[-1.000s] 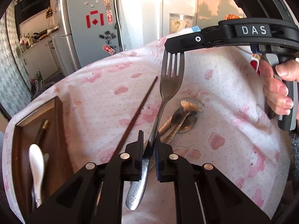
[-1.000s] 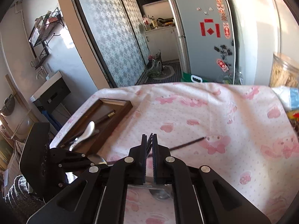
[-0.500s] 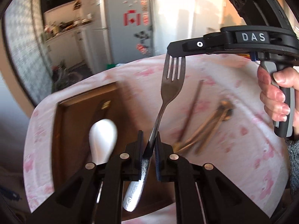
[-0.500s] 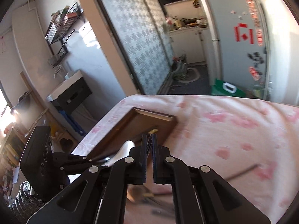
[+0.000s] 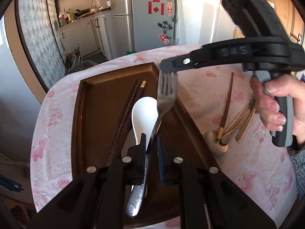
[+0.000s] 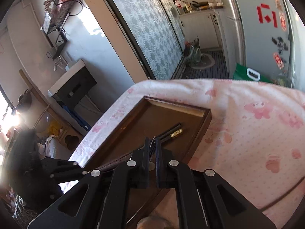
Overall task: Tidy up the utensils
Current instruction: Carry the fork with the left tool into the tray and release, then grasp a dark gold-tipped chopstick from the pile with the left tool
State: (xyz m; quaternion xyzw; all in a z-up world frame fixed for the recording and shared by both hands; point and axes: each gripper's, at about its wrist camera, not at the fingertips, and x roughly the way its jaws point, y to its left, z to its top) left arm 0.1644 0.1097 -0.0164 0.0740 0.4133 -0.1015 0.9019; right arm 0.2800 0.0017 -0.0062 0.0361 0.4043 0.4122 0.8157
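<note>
**Fork held at both ends over the tray**

Starting on the left: the wooden tray (image 5: 78, 114) sat on the pink tablecloth (image 5: 49, 133), already holding dark chopsticks (image 5: 124, 114) and a white ceramic spoon (image 5: 144, 112). Made sense as the drop spot, since it was the only container around.

In the middle, the left gripper (image 5: 151, 143) was clamped on the fork (image 5: 165, 99) partway down its handle, tines pointing away, the whole thing hanging above the tray. The right gripper (image 5: 169, 66) pinched the tine end from above, so my guess was the two were steadying or handing it off so it would land lengthwise next to the spoon.

To the right, a loose chopstick (image 5: 227, 103) and a bundle of gold utensils (image 5: 242, 122) lay on the cloth, not sorted yet. The person's right hand (image 5: 274, 103) covered part of that pile, so I couldn't count them.

In the right wrist view something thin and metallic showed between its closed fingers (image 6: 146, 152), but it was too foreshortened to read. The tray's near edge was cut off by the gripper bodies.
</note>
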